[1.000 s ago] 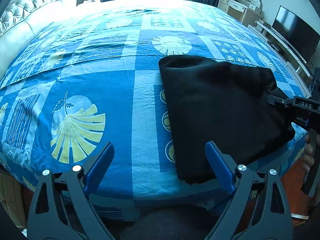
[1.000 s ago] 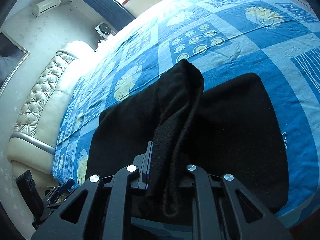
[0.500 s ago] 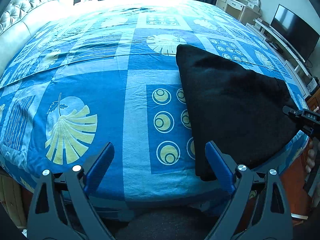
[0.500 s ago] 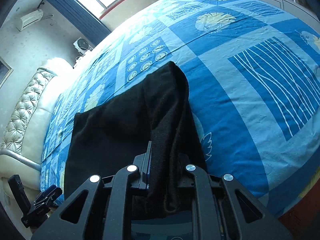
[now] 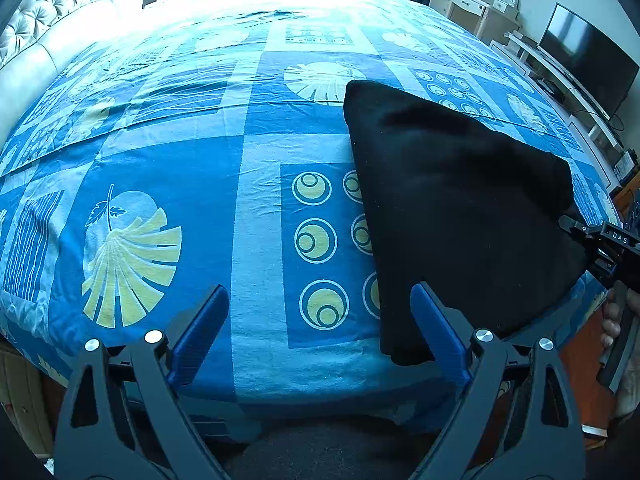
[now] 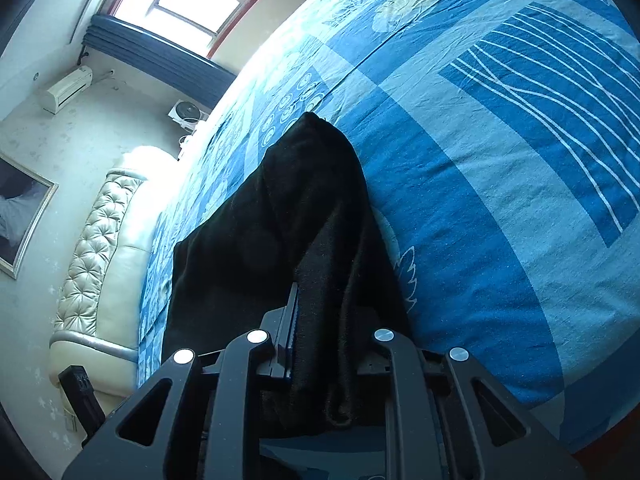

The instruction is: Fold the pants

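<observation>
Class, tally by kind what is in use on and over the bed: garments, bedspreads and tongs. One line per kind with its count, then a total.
Black pants: 1
Blue patterned bedspread: 1
Tongs: 2, the left tongs open, the right tongs shut on the pants
Total: 4

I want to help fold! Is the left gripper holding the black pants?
No, the left gripper is wide open over the bedspread, beside the black pants.

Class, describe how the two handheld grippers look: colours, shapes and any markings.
The left gripper has a black angular frame with cut-out openings, round silver bolts and two blue slab-shaped fingers. The right gripper has the same black frame and silver bolts; from the left wrist view its body carries white letters "DAS". No cables or sleeves show.
</observation>
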`<state>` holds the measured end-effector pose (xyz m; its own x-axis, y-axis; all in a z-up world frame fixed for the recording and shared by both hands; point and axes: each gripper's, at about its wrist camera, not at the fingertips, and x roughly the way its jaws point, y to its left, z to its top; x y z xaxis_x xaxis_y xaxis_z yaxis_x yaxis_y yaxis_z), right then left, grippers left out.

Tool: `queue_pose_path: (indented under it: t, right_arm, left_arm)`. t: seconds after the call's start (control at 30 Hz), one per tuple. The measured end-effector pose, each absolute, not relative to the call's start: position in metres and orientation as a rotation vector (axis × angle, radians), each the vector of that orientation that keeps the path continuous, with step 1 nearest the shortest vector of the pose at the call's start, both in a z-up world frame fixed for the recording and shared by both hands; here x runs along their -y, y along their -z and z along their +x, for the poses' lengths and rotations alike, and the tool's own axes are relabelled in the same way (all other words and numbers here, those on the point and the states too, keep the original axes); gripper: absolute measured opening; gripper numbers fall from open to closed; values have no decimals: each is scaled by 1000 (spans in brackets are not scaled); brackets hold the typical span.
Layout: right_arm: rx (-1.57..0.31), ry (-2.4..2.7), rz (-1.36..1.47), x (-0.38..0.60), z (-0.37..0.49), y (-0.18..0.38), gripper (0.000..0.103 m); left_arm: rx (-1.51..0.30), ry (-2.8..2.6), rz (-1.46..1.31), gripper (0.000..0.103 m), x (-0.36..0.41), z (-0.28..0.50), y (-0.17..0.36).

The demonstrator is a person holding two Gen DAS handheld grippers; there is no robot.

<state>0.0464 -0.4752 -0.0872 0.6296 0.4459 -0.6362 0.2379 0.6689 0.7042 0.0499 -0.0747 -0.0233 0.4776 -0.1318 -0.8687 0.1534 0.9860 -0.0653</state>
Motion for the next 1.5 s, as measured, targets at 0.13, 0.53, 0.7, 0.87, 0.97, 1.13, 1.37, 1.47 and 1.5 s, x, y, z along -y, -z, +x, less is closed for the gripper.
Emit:
queue_pose_path:
  t: [0.13, 0.53, 0.7, 0.87, 0.97, 1.13, 1.37, 1.47, 1.5]
  right_arm:
    - [-894, -152, 885, 482, 42, 88, 19]
    - [-809, -5, 1011, 540, -4, 81, 69]
    - [-775, -137, 1093, 537, -2, 82, 74]
    - [-856, -212, 1078, 509, 14, 97, 74]
    - [-905, -262, 1060, 493, 24, 106, 74]
    - [-914, -290, 1009, 471, 32, 109, 77]
    - [-935, -245, 825, 444, 38, 101, 63]
    - [-927, -223, 817, 442, 39, 100, 57]
    - [-926, -216, 806, 440, 39, 98, 56]
  left_arm:
    - [-1065, 173, 10, 92, 74, 50, 25]
    - [-1093, 281, -102, 92, 65, 53, 29]
    - [-1151, 400, -267, 92, 66, 64, 43]
    - [-1202, 504, -374, 92, 72, 71, 62]
    - [-1217, 558, -427, 92, 75, 76, 71]
    - [-1225, 610, -461, 92, 84, 86, 82]
    - [-1258, 636, -488, 54, 97, 96, 90]
    - [-1229, 616, -425, 48, 101, 93, 82]
    - [-1219, 608, -403, 46, 103, 92, 79]
